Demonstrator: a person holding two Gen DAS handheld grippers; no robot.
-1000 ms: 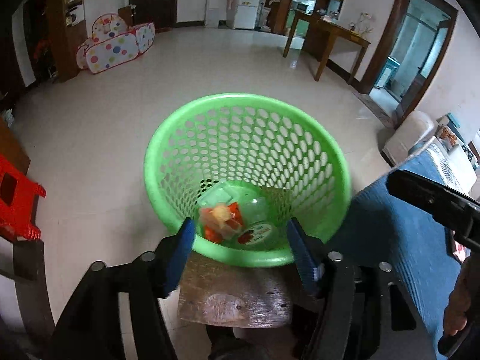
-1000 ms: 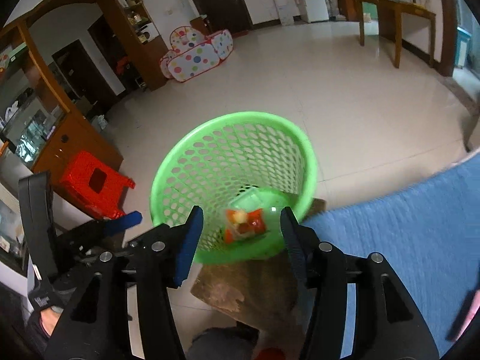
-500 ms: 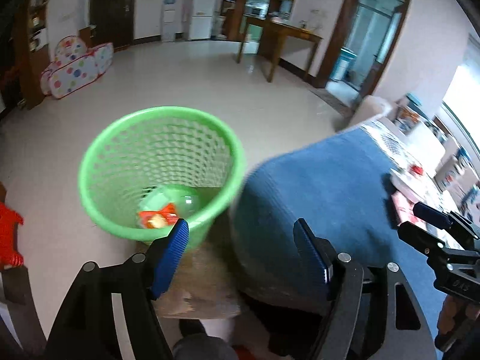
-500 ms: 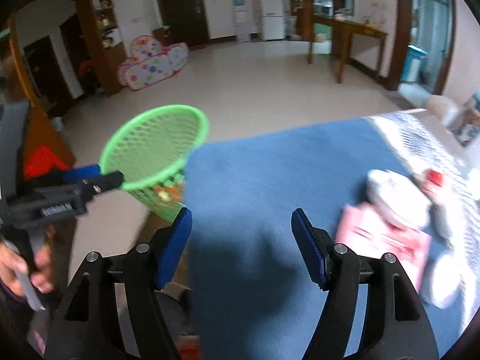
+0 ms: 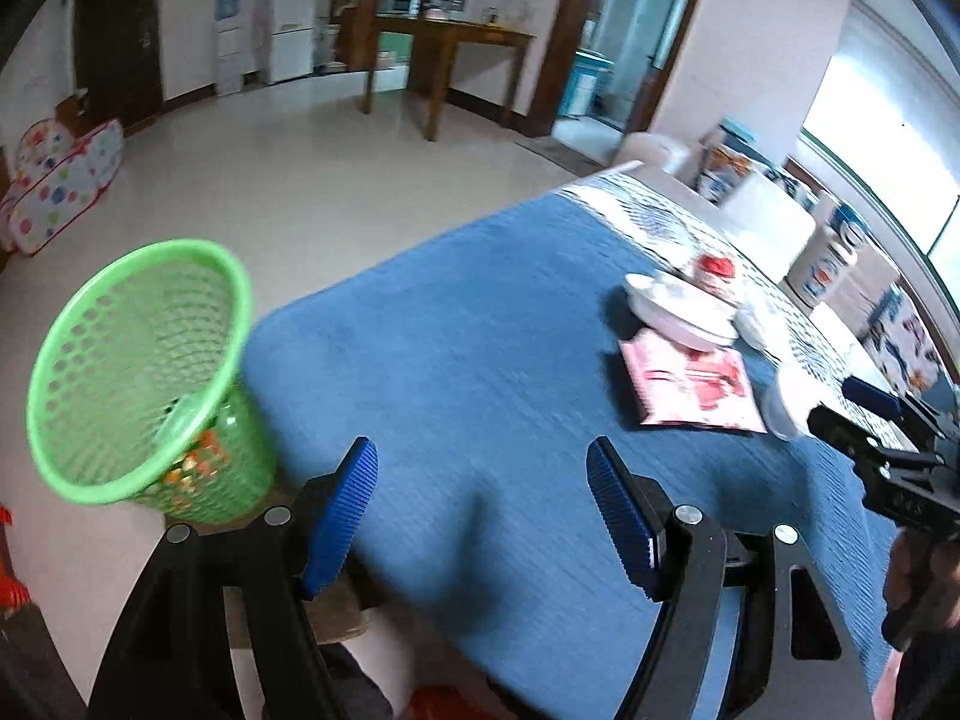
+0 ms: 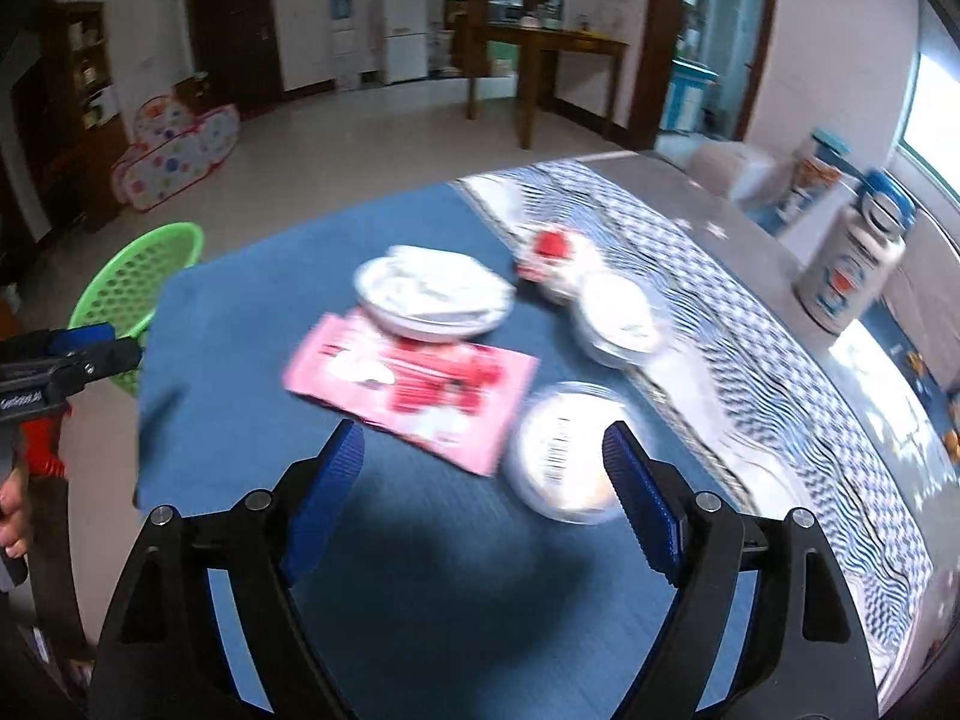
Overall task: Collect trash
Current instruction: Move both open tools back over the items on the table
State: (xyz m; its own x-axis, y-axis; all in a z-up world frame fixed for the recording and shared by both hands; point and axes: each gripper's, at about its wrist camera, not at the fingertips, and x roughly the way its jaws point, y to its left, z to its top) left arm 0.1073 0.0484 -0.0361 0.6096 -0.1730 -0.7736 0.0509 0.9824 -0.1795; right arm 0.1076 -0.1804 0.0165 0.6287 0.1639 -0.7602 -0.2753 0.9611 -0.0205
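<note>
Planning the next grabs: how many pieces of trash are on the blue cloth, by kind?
Pink wrapper: 1
White plate of crumpled paper: 1
Clear lidded tubs: 2
Red-topped cup: 1
Total: 5
The blur may hide more.

Bare blue cloth [image 6: 420,570] before trash [image 6: 414,384]

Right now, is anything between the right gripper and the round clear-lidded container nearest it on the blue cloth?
Nothing visible. The right gripper hangs over bare blue cloth, jaws opening and empty, and the round container lies just ahead by its right finger. The pink wrapper sits alongside, not in the path.
</note>
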